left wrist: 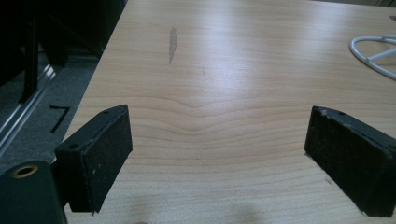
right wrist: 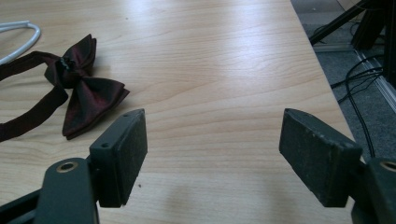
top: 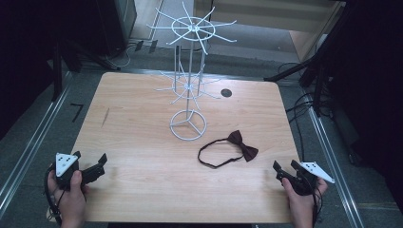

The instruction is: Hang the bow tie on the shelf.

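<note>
A dark red bow tie (top: 242, 145) with its looped strap (top: 214, 154) lies on the wooden table (top: 142, 142), right of centre. In the right gripper view the bow tie (right wrist: 81, 91) sits ahead and to the left of the jaws. A white wire rack (top: 188, 71) with hooked arms stands behind it on a ring base (top: 188, 125). My left gripper (top: 89, 161) rests open at the table's near left corner, with nothing in it. My right gripper (top: 285, 167) is open at the near right corner, a short way from the bow tie.
A small round black hole (top: 226, 92) marks the table's far right part. Cables (top: 304, 107) run over the floor to the right. Metal rails (top: 28, 147) border the floor at the left. The rack's ring base (left wrist: 373, 51) edges into the left gripper view.
</note>
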A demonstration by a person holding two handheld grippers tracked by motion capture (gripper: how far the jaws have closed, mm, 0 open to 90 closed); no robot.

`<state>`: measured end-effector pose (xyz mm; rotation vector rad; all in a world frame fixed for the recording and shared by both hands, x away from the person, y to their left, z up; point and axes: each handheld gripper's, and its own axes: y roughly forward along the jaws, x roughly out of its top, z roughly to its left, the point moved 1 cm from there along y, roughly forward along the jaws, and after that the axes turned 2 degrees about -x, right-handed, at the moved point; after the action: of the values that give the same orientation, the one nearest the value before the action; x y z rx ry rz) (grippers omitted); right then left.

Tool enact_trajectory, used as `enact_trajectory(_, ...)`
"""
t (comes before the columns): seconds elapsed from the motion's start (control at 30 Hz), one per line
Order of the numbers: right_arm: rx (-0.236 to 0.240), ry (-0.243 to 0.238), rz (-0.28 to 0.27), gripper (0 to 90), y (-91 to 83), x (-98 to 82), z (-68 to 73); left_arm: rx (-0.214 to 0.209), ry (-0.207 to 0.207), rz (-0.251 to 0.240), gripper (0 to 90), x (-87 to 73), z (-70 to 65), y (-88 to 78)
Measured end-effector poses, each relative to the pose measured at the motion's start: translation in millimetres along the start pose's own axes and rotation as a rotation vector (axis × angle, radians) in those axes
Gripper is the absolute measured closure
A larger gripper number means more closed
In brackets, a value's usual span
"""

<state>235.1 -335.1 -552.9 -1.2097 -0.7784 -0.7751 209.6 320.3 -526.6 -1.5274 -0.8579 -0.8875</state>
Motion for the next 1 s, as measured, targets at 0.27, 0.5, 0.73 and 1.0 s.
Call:
enact_trajectory(0.27, 0.057, -0.085, 0.002, 23.1, -7.0, 10.5, 24.1, -0.033, -0.011, 0.010, 8.3, 1.0, 0.9, 2.4)
enact_trajectory(0.5, 0.110, -0.116, 0.022, 19.7, -5.7, 20.9, 39.4, -0.062, -0.022, 0.013, 8.3, 0.8, 2.8, 2.1)
enact_trajectory(0.73, 0.188, -0.175, 0.090, 8.8, -2.1, 30.9, 56.4, -0.074, -0.022, 0.019, 8.3, 0.9, 2.7, 2.7)
enact_trajectory(1.0, 0.225, -0.291, 0.190, 0.0, 10.0, 34.1, 82.8, -0.086, -0.033, 0.020, 8.3, 0.9, 3.6, 2.6)
